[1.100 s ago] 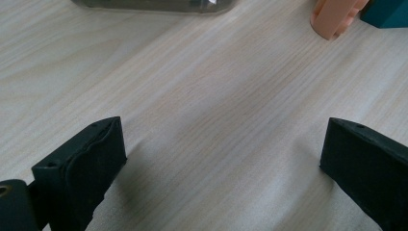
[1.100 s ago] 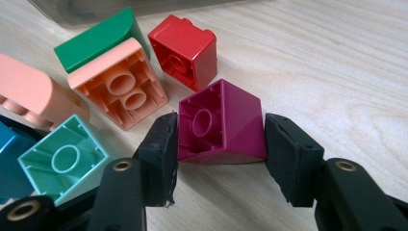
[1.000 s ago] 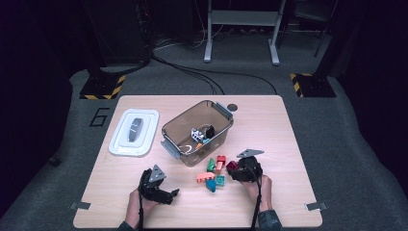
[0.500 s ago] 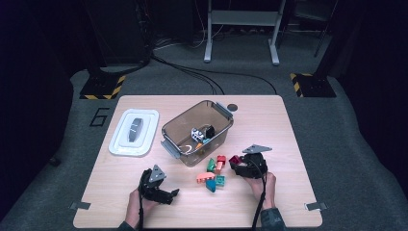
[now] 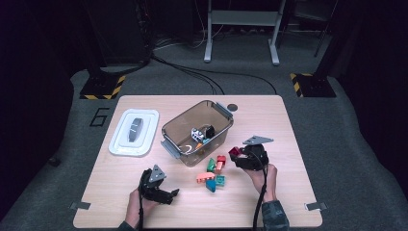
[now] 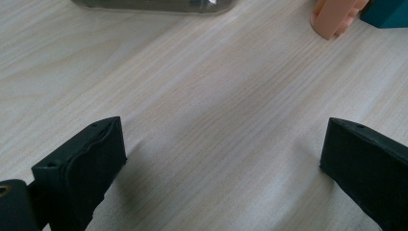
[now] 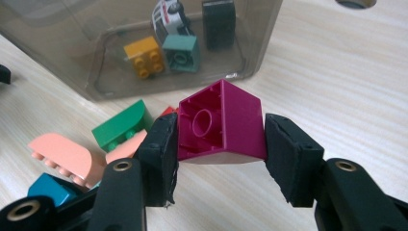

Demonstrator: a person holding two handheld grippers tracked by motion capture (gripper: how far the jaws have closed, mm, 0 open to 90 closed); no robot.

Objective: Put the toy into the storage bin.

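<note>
While the left gripper (image 5: 174, 193) rests spread near the table's (image 5: 288, 125) front edge, the right gripper (image 7: 219, 144) pinches a magenta brick (image 7: 220, 124). Brick has risen off the pile (image 5: 211, 174), now clear above the table beside the bin (image 5: 183, 129).

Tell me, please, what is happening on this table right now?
A person is sorting toy blocks into a clear bin. The right gripper holds a magenta block above the table, beside the bin. The left gripper rests open and empty. Several blocks lie on the table, and the white lid sits apart.
</note>
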